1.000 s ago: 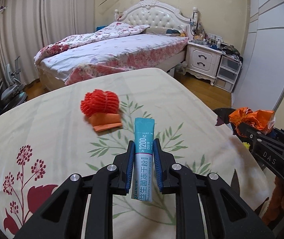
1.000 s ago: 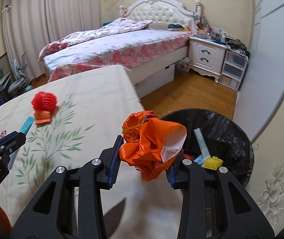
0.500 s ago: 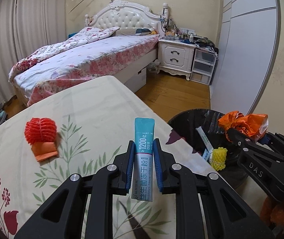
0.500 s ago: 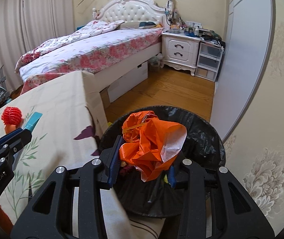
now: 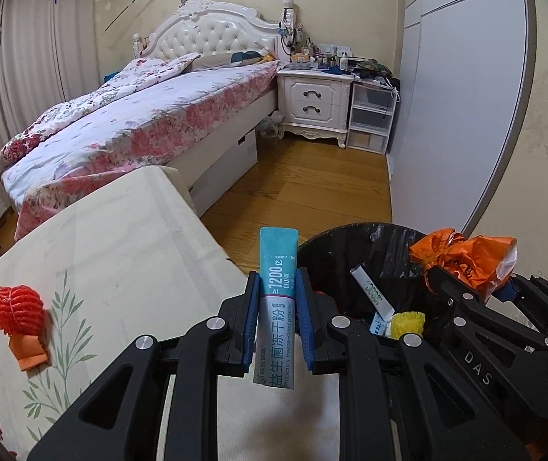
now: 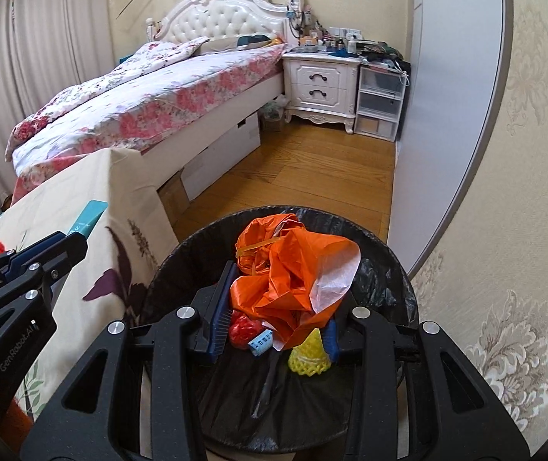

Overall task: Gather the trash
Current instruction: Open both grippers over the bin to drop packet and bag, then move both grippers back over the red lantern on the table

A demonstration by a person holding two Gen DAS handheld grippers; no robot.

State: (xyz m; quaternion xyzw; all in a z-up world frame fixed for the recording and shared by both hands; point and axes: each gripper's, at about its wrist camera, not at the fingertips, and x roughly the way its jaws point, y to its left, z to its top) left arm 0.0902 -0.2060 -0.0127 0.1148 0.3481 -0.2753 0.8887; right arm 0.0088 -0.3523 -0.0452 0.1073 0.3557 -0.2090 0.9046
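The mouth of the black-lined trash bin (image 6: 385, 265) lies open beneath the right gripper (image 6: 276, 330), whose crumpled orange bag (image 6: 293, 280) fills much of the space above it, while yellow foam netting (image 6: 308, 357), a red scrap (image 6: 243, 328) and a small blue packet (image 6: 260, 344) sit on the bin's floor. To the left, the cloth-covered table (image 5: 120, 238) edge stands just beside the bin rim, and the left gripper (image 5: 277, 319) with its upright teal sachet (image 5: 277, 307) hangs over that edge. Bare wooden floor (image 6: 312, 176) runs between bin, bed (image 6: 158, 103) and wall panel (image 6: 454, 115).

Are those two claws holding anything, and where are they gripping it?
The left gripper pinches the teal probiotic powder sachet by its long edges; the right gripper clamps the crumpled orange plastic bag.
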